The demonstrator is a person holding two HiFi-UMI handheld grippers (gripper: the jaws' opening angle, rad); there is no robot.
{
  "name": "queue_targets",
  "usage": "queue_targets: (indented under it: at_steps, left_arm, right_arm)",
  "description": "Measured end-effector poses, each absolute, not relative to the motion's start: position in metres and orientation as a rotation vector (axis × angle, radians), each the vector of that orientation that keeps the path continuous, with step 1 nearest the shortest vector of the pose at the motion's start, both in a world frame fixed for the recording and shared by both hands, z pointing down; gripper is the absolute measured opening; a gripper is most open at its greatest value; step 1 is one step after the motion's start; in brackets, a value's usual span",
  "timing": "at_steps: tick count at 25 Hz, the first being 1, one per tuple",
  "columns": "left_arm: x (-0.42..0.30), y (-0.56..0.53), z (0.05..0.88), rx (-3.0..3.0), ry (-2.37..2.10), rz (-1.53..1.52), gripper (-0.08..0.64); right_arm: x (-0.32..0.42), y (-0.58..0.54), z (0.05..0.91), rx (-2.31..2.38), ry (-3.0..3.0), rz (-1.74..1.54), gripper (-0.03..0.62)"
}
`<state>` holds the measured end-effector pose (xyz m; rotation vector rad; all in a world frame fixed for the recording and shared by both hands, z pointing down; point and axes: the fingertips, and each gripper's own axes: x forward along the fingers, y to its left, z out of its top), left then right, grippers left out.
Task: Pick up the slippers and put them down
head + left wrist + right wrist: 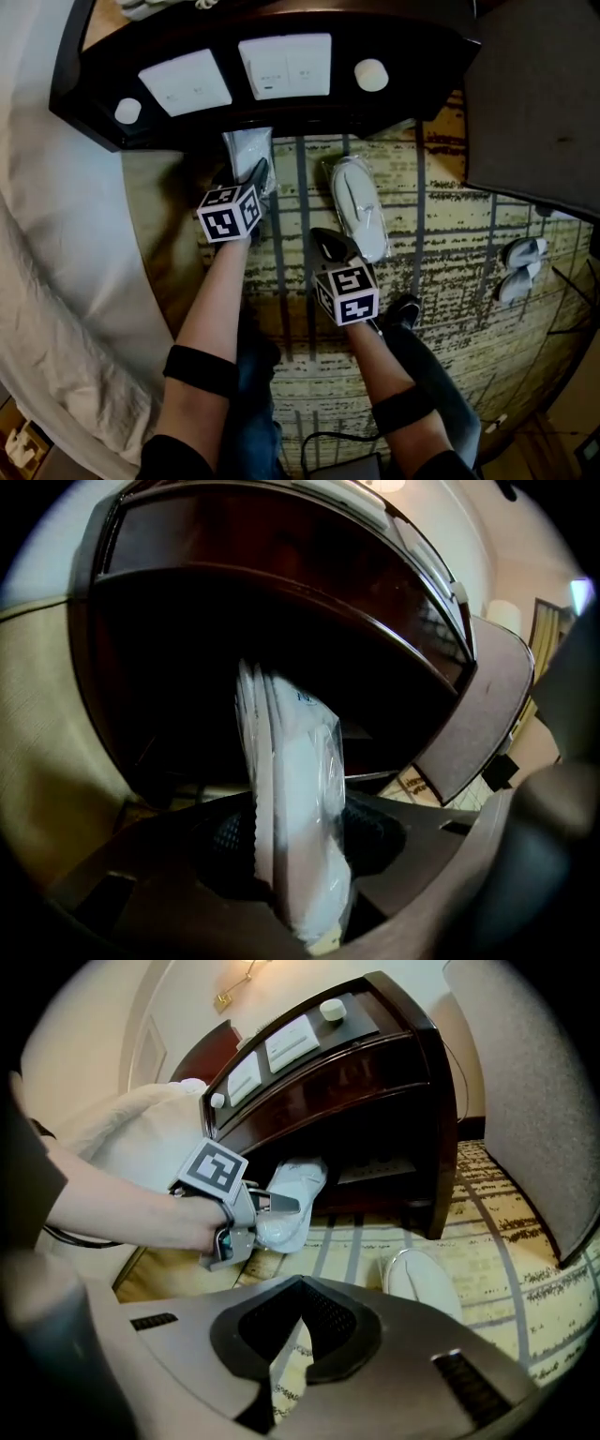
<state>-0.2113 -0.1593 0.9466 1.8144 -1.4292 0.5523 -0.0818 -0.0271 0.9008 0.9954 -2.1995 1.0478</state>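
Note:
A white slipper in a clear plastic bag (298, 789) stands on end between the jaws of my left gripper (300, 855), which is shut on it. In the head view this bagged slipper (247, 150) pokes out ahead of the left gripper (258, 180), just in front of the dark nightstand. A second, unwrapped white slipper (357, 208) lies flat on the patterned carpet. My right gripper (328, 242) hovers beside its near end, shut with nothing in it. The right gripper view shows that slipper (422, 1283) just beyond the right gripper (291, 1354), and the left gripper (246, 1211) holding the bagged slipper (292, 1199).
The dark wooden nightstand (84, 103) with white control panels fills the far side. A bed with pale bedding (56, 234) runs along the left. A dark upholstered panel (544, 103) stands at the right. Another pair of white slippers (520, 267) lies on the carpet at the far right.

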Motion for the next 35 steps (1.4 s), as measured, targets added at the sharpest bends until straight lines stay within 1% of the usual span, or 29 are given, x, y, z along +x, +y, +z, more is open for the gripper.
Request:
queue_targets:
  at_steps: [7,14,22,25,27,29,33,35]
  left_arm:
    - [-0.223,-0.201,0.941,1.805,-1.485,0.441,0.184]
    - [-0.238,-0.226,0.945,1.724,-1.5,0.265,0.184]
    - [-0.252,-0.228,0.959,1.635,-1.521,0.248,0.207]
    - [-0.26,-0.227,0.96,1.613,-1.598,0.315,0.26]
    - [-0.265,-0.226,0.961,1.608,-1.654,0.387,0.351]
    - [-0.268,-0.226,0.959,1.61,-1.691,0.441,0.424]
    - [-0.273,-0.225,0.951,1.62,-1.74,0.515,0.513]
    - [-0.273,-0.221,0.947,1.631,-1.754,0.547,0.522]
  right_arm:
    - [-0.093,-0.022,0.914,0.989,-2.217,1.048,0.002]
    - [-0.095,-0.024,0.921,1.004,-2.229,1.049,0.002]
    - [-0.09,-0.026,0.923,1.029,-2.23,1.037,0.002]
    - [-0.09,-0.031,0.918,1.033,-2.233,1.038,0.002]
    - [-0.09,-0.032,0.915,1.033,-2.234,1.037,0.002]
    - [-0.09,-0.031,0.914,1.032,-2.232,1.033,0.002]
    - [-0.088,-0.031,0.912,1.039,-2.224,1.034,0.002]
    - [-0.087,-0.034,0.905,1.043,-2.226,1.035,0.002]
